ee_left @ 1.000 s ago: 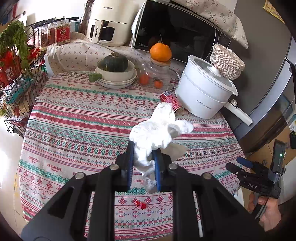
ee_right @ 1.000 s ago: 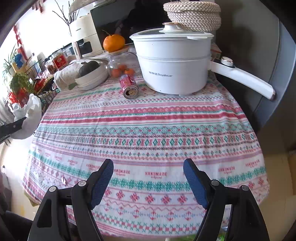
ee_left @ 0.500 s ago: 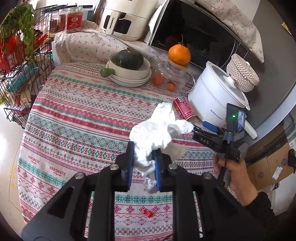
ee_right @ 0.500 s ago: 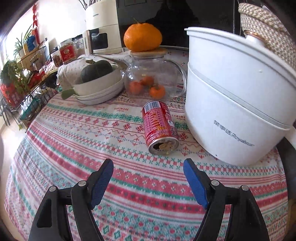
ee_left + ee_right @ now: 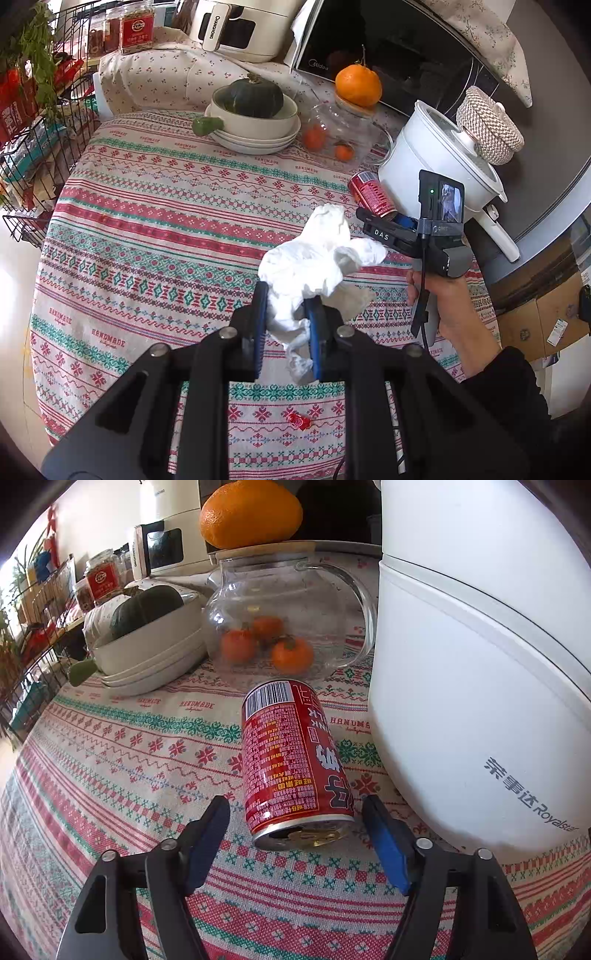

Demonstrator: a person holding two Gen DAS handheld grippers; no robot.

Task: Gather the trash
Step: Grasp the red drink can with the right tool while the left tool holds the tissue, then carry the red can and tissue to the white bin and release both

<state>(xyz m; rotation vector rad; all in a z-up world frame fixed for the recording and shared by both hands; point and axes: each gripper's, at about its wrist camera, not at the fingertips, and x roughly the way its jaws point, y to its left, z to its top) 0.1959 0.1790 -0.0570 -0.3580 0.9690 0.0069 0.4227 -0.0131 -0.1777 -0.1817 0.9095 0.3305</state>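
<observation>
A crumpled white paper tissue [image 5: 314,266] is clamped between the blue pads of the left gripper [image 5: 286,332], and its loose upper part is seen bulging above the fingers, over the round table covered with a red, green and white patterned cloth [image 5: 155,229]. Just below that gripper, near the table's front edge, a small red candy wrapper [image 5: 298,421] is seen lying on the cloth. To the right, the right gripper [image 5: 376,221] is held in a person's hand [image 5: 443,295], with a dark sleeve behind it.

In the right wrist view, the jaws of the right gripper [image 5: 295,812] are closing, and the opened end of a red drink can lying on its side [image 5: 291,760] is placed between them; a gap is seen on each side, so the pads are not yet pressed against it. The can is found just beside a white electric cooking pot [image 5: 480,683].

Beyond the can, a clear glass teapot holding small orange fruits [image 5: 280,613] is set, and a large orange [image 5: 251,513] is rested on its lid. To the left, a dark green squash is seated in a stack of cream bowls [image 5: 147,642].
</observation>
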